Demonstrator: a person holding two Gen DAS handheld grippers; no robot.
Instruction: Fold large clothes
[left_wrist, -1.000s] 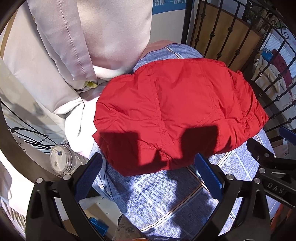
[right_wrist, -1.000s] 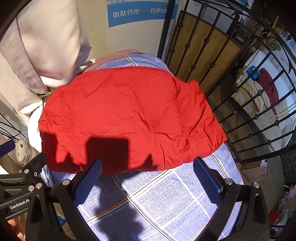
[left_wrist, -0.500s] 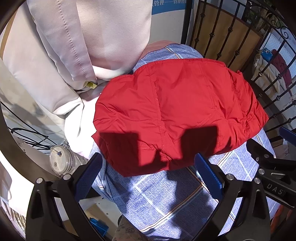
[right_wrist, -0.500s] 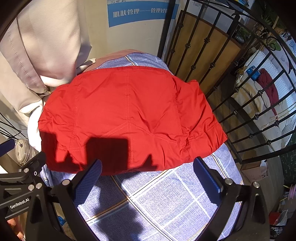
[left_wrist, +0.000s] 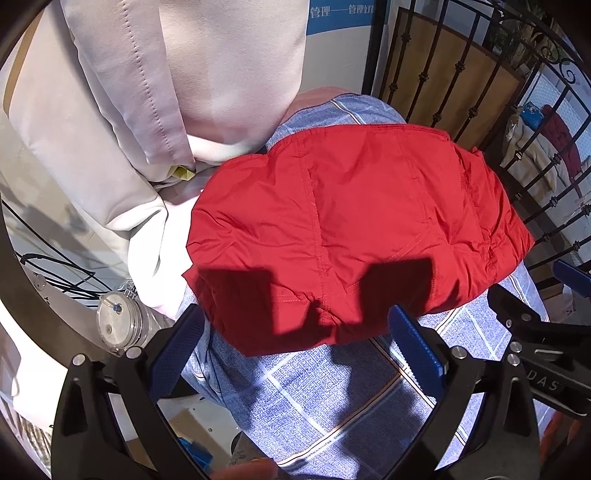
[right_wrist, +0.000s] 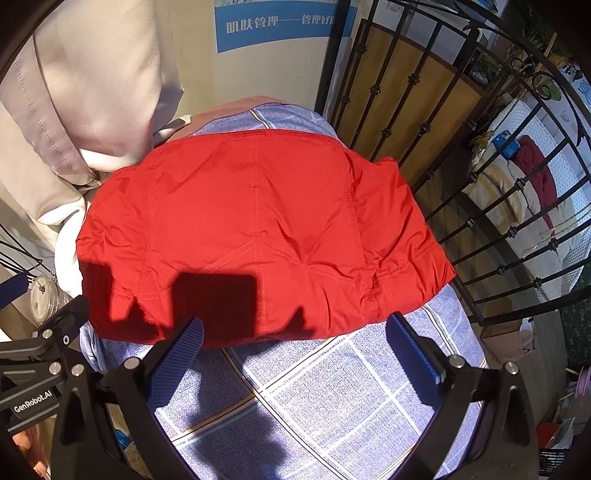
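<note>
Almost nothing has moved since the earlier frames: both grippers hang over the near edge of the garment as before, and the cloth has not shifted. The red jacket (left_wrist: 354, 229) lies spread on the blue checked cloth (left_wrist: 332, 402) that covers the table, already brought into a compact, roughly rectangular shape with its seams running across it. The left gripper (left_wrist: 295, 339) is released, its jaws wide apart and holding nothing; the right gripper (right_wrist: 295, 343) is released in the same way, also empty. Both stand just above the checked cloth near the jacket hem, apart from the fabric, and their shadows fall on the red surface. I judge they are placed so to take the near hem at two places for the next fold, or to check that the fold is finished.

The jacket looks like thin, smooth woven nylon with small wrinkles and stitched lines; it will probably slide easily. The gripper pads (right_wrist: 173, 365) are blue with a fine dotted texture for holding. A beige curtain (left_wrist: 155, 81) hangs at the left, and a black iron railing (right_wrist: 443, 122) stands at the right
</note>
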